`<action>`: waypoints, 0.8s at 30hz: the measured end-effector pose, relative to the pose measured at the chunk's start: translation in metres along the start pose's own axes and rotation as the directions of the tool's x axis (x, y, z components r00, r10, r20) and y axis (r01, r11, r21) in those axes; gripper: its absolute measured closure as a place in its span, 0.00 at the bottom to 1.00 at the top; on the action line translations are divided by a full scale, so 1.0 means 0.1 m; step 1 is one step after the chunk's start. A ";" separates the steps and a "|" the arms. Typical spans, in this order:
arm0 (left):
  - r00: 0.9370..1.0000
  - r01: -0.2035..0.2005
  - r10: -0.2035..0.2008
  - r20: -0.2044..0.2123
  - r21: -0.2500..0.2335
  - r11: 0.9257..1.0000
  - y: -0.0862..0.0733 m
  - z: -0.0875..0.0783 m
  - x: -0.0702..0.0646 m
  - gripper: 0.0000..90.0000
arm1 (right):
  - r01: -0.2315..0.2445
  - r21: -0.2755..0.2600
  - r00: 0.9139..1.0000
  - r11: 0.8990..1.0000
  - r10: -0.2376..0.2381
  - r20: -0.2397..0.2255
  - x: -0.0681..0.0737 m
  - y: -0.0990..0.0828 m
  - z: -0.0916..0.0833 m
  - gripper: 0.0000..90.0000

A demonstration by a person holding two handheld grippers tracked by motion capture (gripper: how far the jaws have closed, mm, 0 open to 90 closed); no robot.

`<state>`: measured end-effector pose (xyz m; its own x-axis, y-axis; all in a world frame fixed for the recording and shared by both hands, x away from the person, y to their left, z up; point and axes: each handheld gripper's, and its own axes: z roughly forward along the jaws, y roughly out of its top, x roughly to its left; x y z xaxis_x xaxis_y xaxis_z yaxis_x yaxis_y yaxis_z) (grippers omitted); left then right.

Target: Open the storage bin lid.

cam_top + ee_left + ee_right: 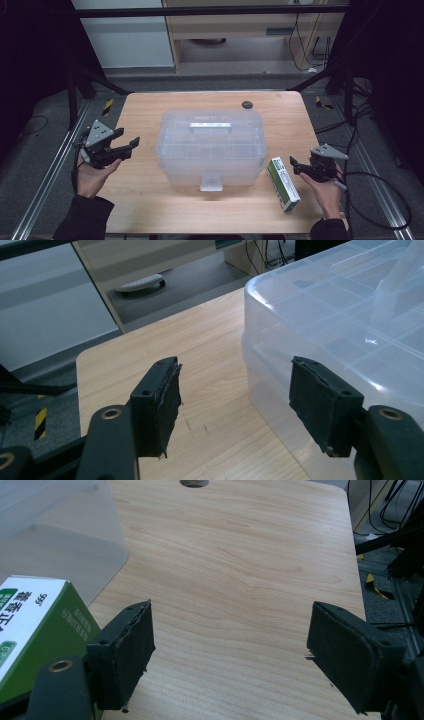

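A clear plastic storage box [210, 145] with a closed lid and a top handle stands in the middle of the wooden table [145, 200]. A green and white carton [283, 183] lies flat to the right of the box's front corner. My left gripper [127, 138] is held at the table's left edge, open and empty, pointing toward the box [340, 315], and its jaws [234, 385] are short of the box wall. My right gripper [295, 166] hovers just right of the carton, open with nothing in it. In the right gripper view [232, 625] the carton [35, 625] lies beside the left jaw.
A dark round grommet [247, 104] sits near the table's far edge. Metal rails run along both sides of the table, and cables [380, 200] trail on the floor at the right. A black frame and a cabinet [240, 30] stand behind the table.
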<state>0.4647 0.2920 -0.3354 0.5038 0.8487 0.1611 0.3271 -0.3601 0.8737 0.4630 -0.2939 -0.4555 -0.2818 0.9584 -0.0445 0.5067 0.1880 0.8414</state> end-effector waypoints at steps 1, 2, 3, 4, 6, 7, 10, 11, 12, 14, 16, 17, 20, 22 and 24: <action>1.000 -0.010 0.010 0.002 0.005 1.000 0.02 0.01 -0.01 0.40 | 0.000 0.001 1.000 1.000 0.000 0.000 0.00 0.00 0.00 0.21; 1.000 -0.027 0.027 0.004 0.008 1.000 0.06 0.01 -0.01 0.41 | -0.002 0.003 1.000 1.000 0.002 0.000 0.00 0.00 0.00 0.21; 0.999 -0.039 0.038 0.004 0.010 0.999 0.09 0.02 -0.03 0.41 | -0.001 0.004 1.000 1.000 0.001 -0.001 0.00 -0.01 0.01 0.21; 0.998 -0.056 0.056 0.009 0.016 0.998 0.14 0.03 -0.04 0.41 | -0.001 0.004 1.000 1.000 0.001 -0.001 0.00 -0.01 0.01 0.21; 0.996 -0.093 0.092 0.018 0.017 0.996 0.23 0.04 -0.08 0.41 | 0.003 0.010 1.000 1.000 -0.003 -0.007 0.00 0.00 0.03 0.21; 0.994 -0.106 0.106 0.021 0.018 0.994 0.27 0.04 -0.10 0.41 | 0.004 0.009 1.000 1.000 -0.004 -0.009 0.00 0.00 0.03 0.21; 0.991 -0.131 0.130 0.039 0.012 0.991 0.36 0.05 -0.16 0.42 | -0.007 0.010 1.000 1.000 0.007 -0.017 0.01 -0.01 0.02 0.21; 0.989 -0.141 0.140 0.044 0.017 0.990 0.39 0.06 -0.18 0.42 | -0.009 0.010 1.000 1.000 0.009 -0.020 0.01 -0.01 0.02 0.21; 0.988 -0.151 0.150 0.047 0.021 0.988 0.41 0.07 -0.20 0.43 | -0.011 0.011 1.000 1.000 0.012 -0.023 0.01 -0.01 0.02 0.21; 0.986 -0.161 0.159 0.053 0.022 0.987 0.44 0.07 -0.21 0.44 | -0.014 0.011 1.000 1.000 0.014 -0.025 0.01 -0.01 0.02 0.21; 0.981 -0.183 0.181 0.066 0.020 0.983 0.51 0.09 -0.25 0.44 | -0.010 0.006 1.000 1.000 0.010 -0.022 0.01 0.00 0.03 0.21; 0.980 -0.189 0.187 0.069 0.023 0.982 0.53 0.10 -0.27 0.45 | -0.010 0.005 1.000 1.000 0.010 -0.025 0.01 0.00 0.03 0.21; 0.975 -0.209 0.206 0.080 0.025 0.978 0.57 0.11 -0.30 0.45 | -0.010 0.011 1.000 1.000 0.011 -0.027 0.01 0.00 0.03 0.22; 0.966 -0.244 0.240 0.090 0.031 0.969 0.64 0.12 -0.34 0.46 | -0.007 0.016 1.000 1.000 0.007 -0.029 0.02 0.00 0.04 0.22; 0.963 -0.254 0.250 0.097 0.027 0.967 0.67 0.13 -0.37 0.46 | -0.011 0.022 0.999 1.000 0.012 -0.032 0.03 0.00 0.03 0.23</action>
<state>0.4785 0.2316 -0.2885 0.6449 0.6898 0.3292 0.2100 -0.5740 0.7914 0.4650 -0.2905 -0.4571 -0.3020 0.9532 -0.0171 0.5273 0.1820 0.8299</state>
